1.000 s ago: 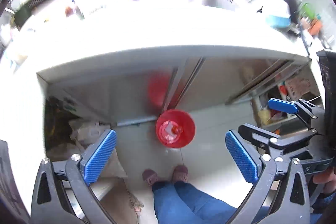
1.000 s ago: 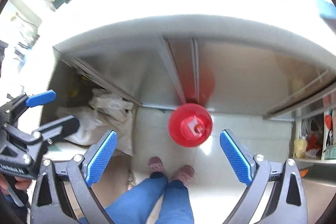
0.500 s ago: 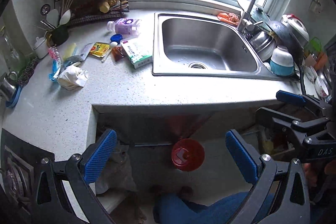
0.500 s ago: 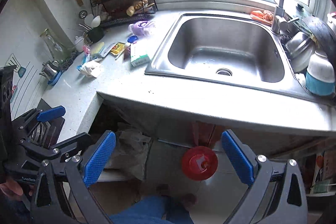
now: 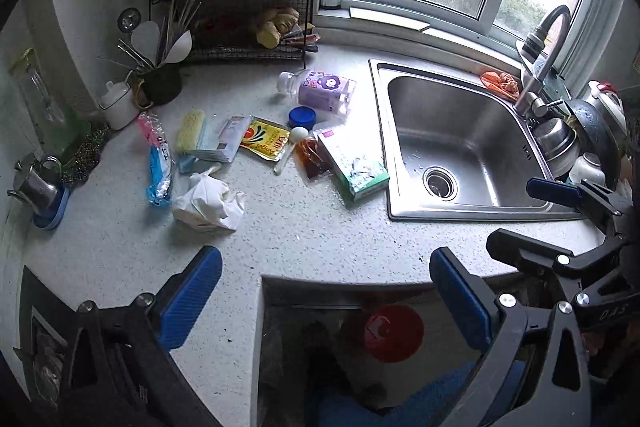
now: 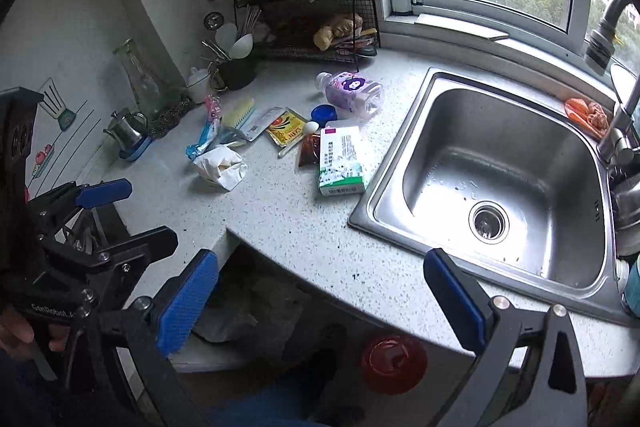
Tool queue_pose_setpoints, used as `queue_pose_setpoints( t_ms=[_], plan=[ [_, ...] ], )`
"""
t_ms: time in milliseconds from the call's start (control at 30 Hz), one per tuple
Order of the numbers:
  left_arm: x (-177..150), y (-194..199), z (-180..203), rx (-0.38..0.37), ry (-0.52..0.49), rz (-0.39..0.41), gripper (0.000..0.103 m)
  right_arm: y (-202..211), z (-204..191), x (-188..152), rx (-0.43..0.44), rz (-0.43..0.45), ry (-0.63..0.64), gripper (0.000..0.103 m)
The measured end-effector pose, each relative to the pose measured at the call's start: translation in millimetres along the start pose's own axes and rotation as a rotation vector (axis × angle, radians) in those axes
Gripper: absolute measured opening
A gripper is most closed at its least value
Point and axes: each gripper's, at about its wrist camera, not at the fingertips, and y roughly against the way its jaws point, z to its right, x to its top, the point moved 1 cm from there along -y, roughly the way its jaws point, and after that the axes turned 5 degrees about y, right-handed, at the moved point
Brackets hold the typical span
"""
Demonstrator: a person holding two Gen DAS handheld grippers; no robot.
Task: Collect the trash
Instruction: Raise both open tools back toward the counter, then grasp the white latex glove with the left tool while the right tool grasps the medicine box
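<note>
Presently both grippers hover above the near edge of the table (image 5: 320,227), tilted down toward it. Left gripper (image 5: 326,301): jaws wide, holding nothing. Right gripper (image 6: 320,301): jaws wide, likewise unloaded. Trash lies well ahead at 12 o'clock: crumpled white bag (image 5: 208,203), green carton (image 6: 340,161) just beside the sink (image 6: 496,183), purple bottle (image 5: 320,93) on its side.
</note>
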Motion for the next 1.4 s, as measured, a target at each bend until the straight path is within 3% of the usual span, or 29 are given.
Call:
queue_pose_setpoints(
  t_ms=[133, 233, 433, 633, 867, 1033, 1200, 1400],
  plan=[
    [26.0, -23.7, -31.3, 0.010, 0.037, -0.034, 0.103, -37.8, 1.6, 29.6, 0.031, -0.054, 0.000, 0.102],
    [39.5, -42.1, -51.8, -0.005, 0.067, -0.066, 0.103, -59.9, -0.5, 50.1, 0.003, -0.064, 0.022, 0.102],
    [54.0, -76.2, -82.4, 0.010, 0.084, -0.154, 0.103, -101.0, -10.1, 74.7, -0.051, -0.125, 0.138, 0.102],
    [58.1, -106.1, -102.0, -0.034, 0.108, -0.249, 0.103, -142.0, -0.2, 88.5, -0.029, -0.224, 0.104, 0.102],
    [61.3, -139.1, -122.4, -0.055, 0.118, -0.339, 0.103, -192.5, 15.3, 95.8, -0.050, -0.334, 0.062, 0.102],
    [61.9, -153.7, -131.6, -0.060, 0.115, -0.379, 0.103, -220.1, 18.4, 89.5, -0.073, -0.414, 0.103, 0.102],
    [58.3, -158.0, -134.7, -0.072, 0.104, -0.400, 0.103, -231.9, 23.7, 86.8, -0.086, -0.446, 0.116, 0.102],
    [50.8, -161.2, -137.2, -0.079, 0.083, -0.419, 0.103, -239.5, 24.5, 87.7, -0.083, -0.471, 0.146, 0.087]
  ],
)
